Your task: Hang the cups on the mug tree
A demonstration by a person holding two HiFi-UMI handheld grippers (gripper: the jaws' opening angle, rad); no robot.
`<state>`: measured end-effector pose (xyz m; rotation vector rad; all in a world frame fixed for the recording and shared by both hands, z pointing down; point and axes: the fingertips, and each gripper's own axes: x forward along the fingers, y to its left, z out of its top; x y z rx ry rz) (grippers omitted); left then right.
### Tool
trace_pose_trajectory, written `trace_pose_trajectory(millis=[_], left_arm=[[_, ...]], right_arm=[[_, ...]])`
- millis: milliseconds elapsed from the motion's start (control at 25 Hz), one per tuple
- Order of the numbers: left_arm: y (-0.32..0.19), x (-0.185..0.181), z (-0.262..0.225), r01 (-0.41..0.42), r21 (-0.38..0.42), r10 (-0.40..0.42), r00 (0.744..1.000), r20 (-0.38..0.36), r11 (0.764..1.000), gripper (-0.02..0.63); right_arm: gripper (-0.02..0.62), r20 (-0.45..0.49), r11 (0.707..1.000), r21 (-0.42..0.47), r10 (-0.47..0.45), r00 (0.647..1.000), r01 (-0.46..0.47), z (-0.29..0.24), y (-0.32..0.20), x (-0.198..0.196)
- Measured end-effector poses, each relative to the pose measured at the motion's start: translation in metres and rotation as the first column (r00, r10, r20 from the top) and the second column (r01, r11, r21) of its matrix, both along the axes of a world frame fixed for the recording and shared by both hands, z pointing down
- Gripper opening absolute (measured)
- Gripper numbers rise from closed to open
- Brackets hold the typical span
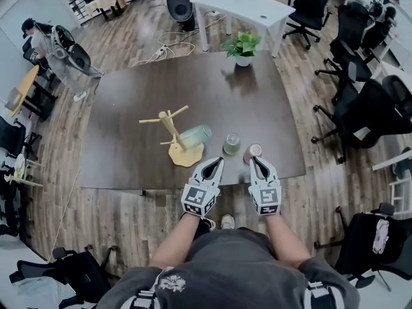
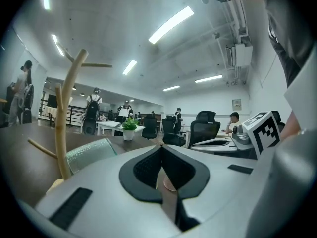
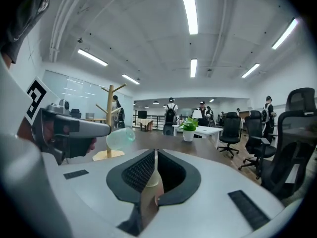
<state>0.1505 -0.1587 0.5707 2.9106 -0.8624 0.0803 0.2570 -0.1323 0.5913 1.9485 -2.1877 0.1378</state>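
A wooden mug tree (image 1: pixel 172 131) stands on the dark table (image 1: pixel 129 153), left of centre. A pale green cup (image 1: pixel 196 136) sits tilted on one of its low pegs, over the round base. To the right of it, a green cup (image 1: pixel 232 144) and a pink cup (image 1: pixel 253 151) stand on the table. My left gripper (image 1: pixel 219 161) is shut and empty, just before the green cup. The right gripper (image 1: pixel 253 159) is shut and empty too, its tips close to the pink cup. The tree (image 3: pixel 110 118) and pale cup (image 3: pixel 120 138) also show in the right gripper view.
A potted plant (image 1: pixel 243 46) stands at the table's far edge. Black office chairs (image 1: pixel 370 111) crowd the right side, and a white table (image 1: pixel 248 8) lies beyond. A person (image 1: pixel 55 47) stands far left. The table's near edge (image 1: pixel 193 185) runs under both grippers.
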Motion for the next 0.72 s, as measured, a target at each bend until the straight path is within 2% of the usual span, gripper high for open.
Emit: trace_pose_trajectory(millis=[240, 320, 400, 560, 720], left_arm=[[-0.006, 0.024, 0.020, -0.043, -0.023, 0.043, 0.999, 0.032, 0.999, 0.008], [-0.005, 0.029, 0.028, -0.050, -0.040, 0.052, 0.998, 0.044, 0.998, 0.008], [-0.005, 0.032, 0.034, -0.060, -0.052, 0.063, 0.997, 0.048, 0.997, 0.008], [-0.009, 0.034, 0.037, -0.069, -0.059, 0.072, 0.996, 0.047, 0.996, 0.008], [-0.018, 0.027, 0.040, -0.039, -0.069, 0.043, 0.998, 0.051, 0.997, 0.008]], right_arm=[[0.041, 0.024, 0.995, -0.060, 0.082, 0.996, -0.080, 0.025, -0.002, 0.027], [0.138, 0.042, 0.991, -0.096, 0.099, 0.994, -0.095, 0.038, -0.003, 0.033], [0.203, 0.061, 0.987, -0.119, 0.114, 0.992, -0.106, 0.049, -0.005, 0.038], [0.264, 0.071, 0.983, -0.144, 0.125, 0.990, -0.114, 0.066, -0.013, 0.043], [0.299, 0.071, 0.979, -0.181, 0.112, 0.991, -0.098, 0.083, -0.021, 0.046]])
